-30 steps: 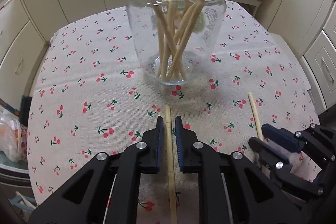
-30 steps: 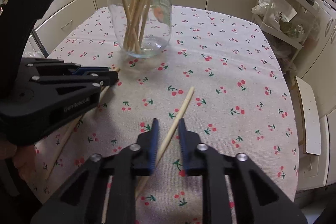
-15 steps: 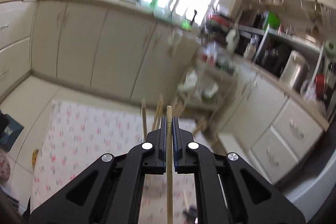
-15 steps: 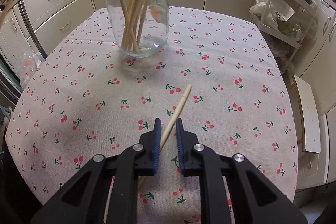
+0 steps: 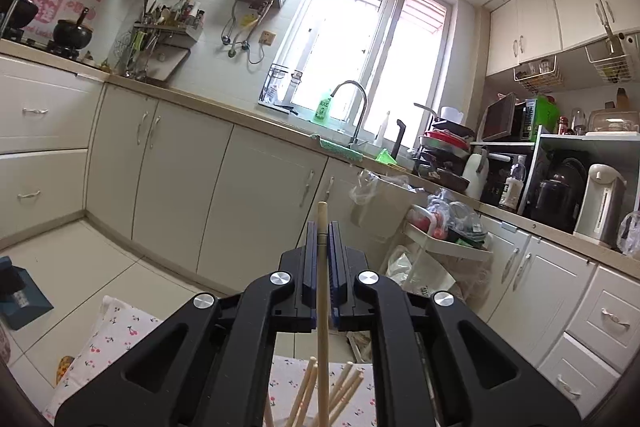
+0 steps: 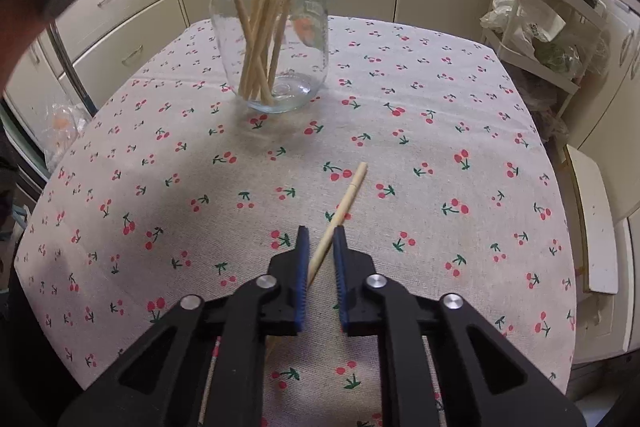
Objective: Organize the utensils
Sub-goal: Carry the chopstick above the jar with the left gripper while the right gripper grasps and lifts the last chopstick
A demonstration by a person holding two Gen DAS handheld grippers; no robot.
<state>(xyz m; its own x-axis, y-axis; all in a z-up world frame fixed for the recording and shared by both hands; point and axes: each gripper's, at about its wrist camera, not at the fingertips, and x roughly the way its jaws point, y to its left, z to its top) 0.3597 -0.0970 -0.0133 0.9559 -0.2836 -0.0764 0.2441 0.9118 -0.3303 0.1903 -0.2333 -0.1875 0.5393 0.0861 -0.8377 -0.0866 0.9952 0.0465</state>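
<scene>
1. Chopstick (image 5: 322,291) sits pinched between the pads of the left gripper (image 5: 322,239), whose jaws are pressed together on it; its blunt end pokes out just past the fingertips.
2. That gripper points level at the kitchen cabinets (image 5: 176,183) and window (image 5: 372,55); the tops of other chopsticks (image 5: 344,387) show below it, near its base.
3. A second chopstick (image 6: 340,211) lies on the cherry-print cloth (image 6: 440,147), running slantwise between the jaws of the right gripper (image 6: 322,251).
4. The right jaws have just been closing and stand narrowly apart around this chopstick; it touches the left pad low down, but I cannot tell whether both pads press on it.
5. Ahead of the right gripper and a little to its left, well apart, stands the jar (image 6: 272,43), upright on the cloth with a bundle of chopsticks leaning inside.
</scene>
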